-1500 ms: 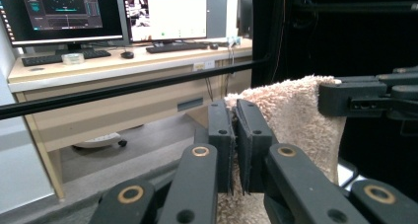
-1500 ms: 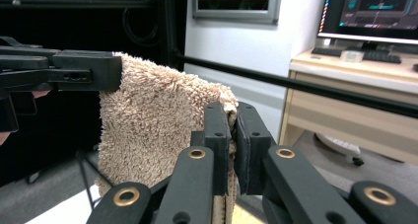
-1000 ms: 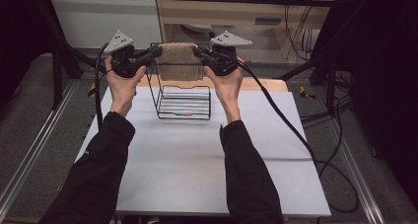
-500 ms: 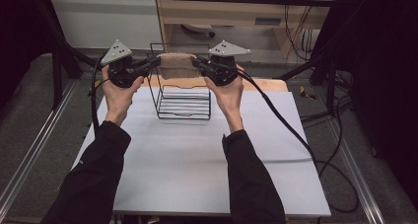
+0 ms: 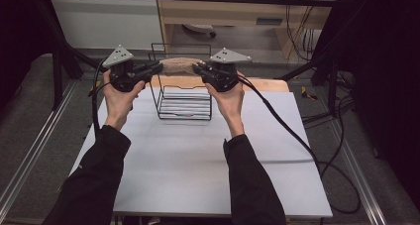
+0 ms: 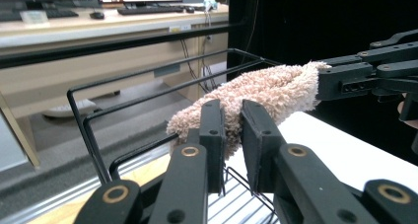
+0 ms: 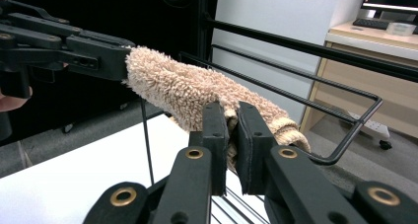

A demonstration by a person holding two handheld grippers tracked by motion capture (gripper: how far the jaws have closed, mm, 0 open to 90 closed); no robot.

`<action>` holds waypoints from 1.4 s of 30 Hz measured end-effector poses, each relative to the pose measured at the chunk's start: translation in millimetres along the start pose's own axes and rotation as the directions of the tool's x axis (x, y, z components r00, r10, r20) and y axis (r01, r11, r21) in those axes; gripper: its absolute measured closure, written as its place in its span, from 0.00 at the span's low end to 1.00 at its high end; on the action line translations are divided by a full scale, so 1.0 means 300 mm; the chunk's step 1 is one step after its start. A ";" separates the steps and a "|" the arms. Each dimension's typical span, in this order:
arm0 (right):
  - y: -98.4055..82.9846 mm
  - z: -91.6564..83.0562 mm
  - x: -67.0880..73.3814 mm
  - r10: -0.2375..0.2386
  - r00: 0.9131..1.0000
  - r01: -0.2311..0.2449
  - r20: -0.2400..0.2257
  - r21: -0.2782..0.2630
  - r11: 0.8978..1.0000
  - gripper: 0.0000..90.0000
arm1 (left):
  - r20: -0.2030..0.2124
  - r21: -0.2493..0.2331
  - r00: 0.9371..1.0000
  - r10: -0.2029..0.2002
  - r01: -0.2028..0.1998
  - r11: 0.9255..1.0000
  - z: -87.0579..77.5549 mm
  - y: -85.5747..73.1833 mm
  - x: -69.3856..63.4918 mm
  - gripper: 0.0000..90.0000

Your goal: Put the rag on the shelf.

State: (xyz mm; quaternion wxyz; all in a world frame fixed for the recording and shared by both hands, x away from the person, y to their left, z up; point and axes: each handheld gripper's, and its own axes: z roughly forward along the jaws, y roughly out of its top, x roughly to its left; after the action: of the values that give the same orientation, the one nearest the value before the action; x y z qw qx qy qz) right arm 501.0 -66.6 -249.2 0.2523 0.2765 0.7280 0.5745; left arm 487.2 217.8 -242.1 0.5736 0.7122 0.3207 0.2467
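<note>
In the high view, a beige fluffy towel [image 5: 177, 65] is held stretched above a black wire rack [image 5: 184, 102] on the white worktop [image 5: 198, 160], between the left hand-held gripper [image 5: 157, 68] and the right hand-held gripper [image 5: 197, 69]. In the left gripper view, one towel end is clamped between the jaws. In the right gripper view, the other end is pinched likewise.

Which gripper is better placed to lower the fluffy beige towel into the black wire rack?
Neither alone. The left gripper and right gripper each clamp one end of the fluffy beige towel, stretched above the black wire rack. Likely both lower together.
</note>
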 end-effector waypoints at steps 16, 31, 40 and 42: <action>-0.015 -0.002 0.002 -0.012 1.000 0.012 -0.011 0.008 1.000 0.93 | 0.031 0.106 0.998 -0.057 0.053 0.993 0.033 0.127 -0.008 1.00; -0.026 -0.002 0.010 -0.011 1.000 0.012 -0.018 0.033 0.999 0.90 | 0.059 0.160 0.998 -0.028 0.018 0.987 0.055 0.052 -0.026 1.00; 0.015 -0.030 0.018 0.008 0.999 -0.007 -0.051 0.009 1.000 0.71 | 0.055 0.166 0.998 -0.016 0.007 0.986 0.059 0.031 -0.022 1.00; 0.029 -0.031 0.020 0.011 0.998 -0.011 -0.054 -0.004 1.000 0.71 | 0.053 0.171 0.999 -0.012 0.003 0.985 0.060 0.023 -0.022 1.00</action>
State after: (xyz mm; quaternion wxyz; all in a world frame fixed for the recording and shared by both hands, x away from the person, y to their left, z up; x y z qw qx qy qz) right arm 491.3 -67.3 -239.0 0.2301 0.2642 0.7317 0.5847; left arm 496.8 200.2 -239.2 0.5196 0.7641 0.3278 0.1967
